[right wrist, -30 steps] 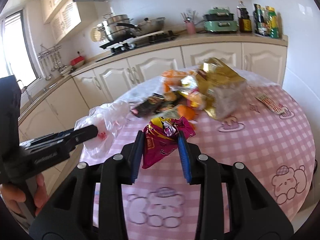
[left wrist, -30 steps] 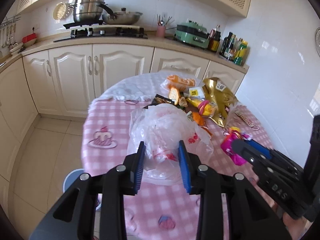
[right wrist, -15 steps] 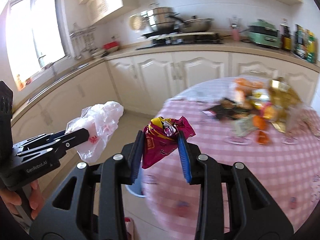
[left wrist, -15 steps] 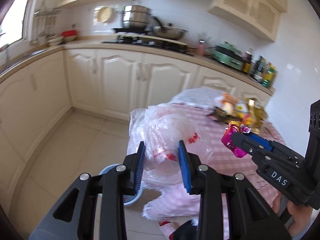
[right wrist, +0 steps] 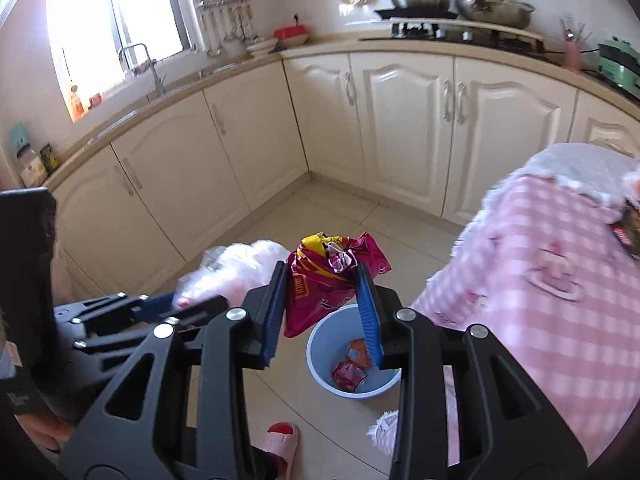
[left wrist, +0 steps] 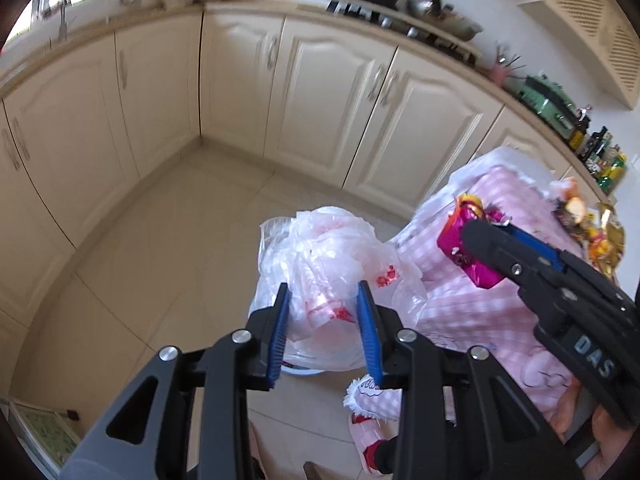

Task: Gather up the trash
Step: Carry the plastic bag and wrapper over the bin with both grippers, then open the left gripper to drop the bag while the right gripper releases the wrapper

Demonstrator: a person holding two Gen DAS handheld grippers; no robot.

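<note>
My left gripper (left wrist: 323, 300) is shut on a crumpled clear plastic bag (left wrist: 320, 256) with red print, held over the floor beside the table. That bag mostly hides a pale blue bin below it. My right gripper (right wrist: 322, 280) is shut on a magenta and yellow snack wrapper (right wrist: 320, 276), hanging above the pale blue bin (right wrist: 320, 340). The bin stands on the tiled floor and holds a few red and orange wrappers (right wrist: 348, 374). The wrapper (left wrist: 464, 240) and right gripper also show at the right of the left wrist view, and the bag (right wrist: 236, 268) shows at the left of the right wrist view.
A table with a pink checked cloth (right wrist: 560, 280) stands to the right, with more wrappers (left wrist: 600, 232) on its far side. Cream cabinets (right wrist: 400, 128) line the walls behind. A person's slippered foot (right wrist: 280, 440) is near the bin.
Both grippers swung left off the tabletop and dipped downward, carrying the bag and the wrapper. The floor and the blue bin have come into view under them.
</note>
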